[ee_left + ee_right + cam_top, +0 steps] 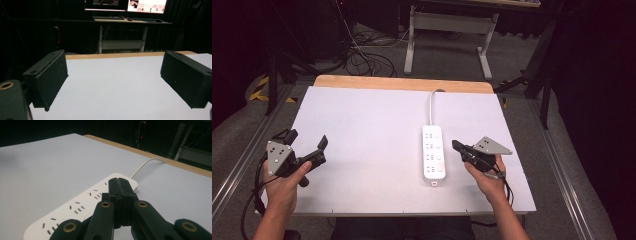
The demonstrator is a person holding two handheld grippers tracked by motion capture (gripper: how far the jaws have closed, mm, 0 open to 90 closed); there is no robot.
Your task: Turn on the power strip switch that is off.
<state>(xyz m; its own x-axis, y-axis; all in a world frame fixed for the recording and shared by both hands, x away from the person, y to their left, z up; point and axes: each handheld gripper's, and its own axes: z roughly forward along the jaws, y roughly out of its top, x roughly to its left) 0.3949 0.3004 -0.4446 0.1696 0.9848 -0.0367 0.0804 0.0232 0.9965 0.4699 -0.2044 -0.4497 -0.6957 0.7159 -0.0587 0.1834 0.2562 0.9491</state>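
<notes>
white power strip [433, 154] lies flat on the white tabletop [362, 120], right of centre in the high view, long axis running toward the top of the frame. four socket rows on its face. its white cable [432, 102] leaves the far end and runs up to the wooden back edge of the tabletop.

right gripper [455, 145] sits just right of the strip, lower right of centre, fingers pointing left at the strip's right edge; very near it, can't tell if touching. fingers pressed together, nothing between them. in the right gripper view the closed fingers [117, 188] rise from the bottom centre, with the strip [82, 207] running diagonally under them and the cable [147, 163] curving off to the upper right. grey three-cornered plate on top, the person's right hand [487, 177] around the body.

left gripper [307, 140] is at lower left of the high view, well apart from the strip, held in the left hand [282, 185]. fingers spread wide, nothing in them; left gripper view shows the two black fingers [48, 77] at the frame's sides with bare tabletop between.

beyond the tabletop: desk with monitors [125, 5], top of the left gripper view.
</notes>
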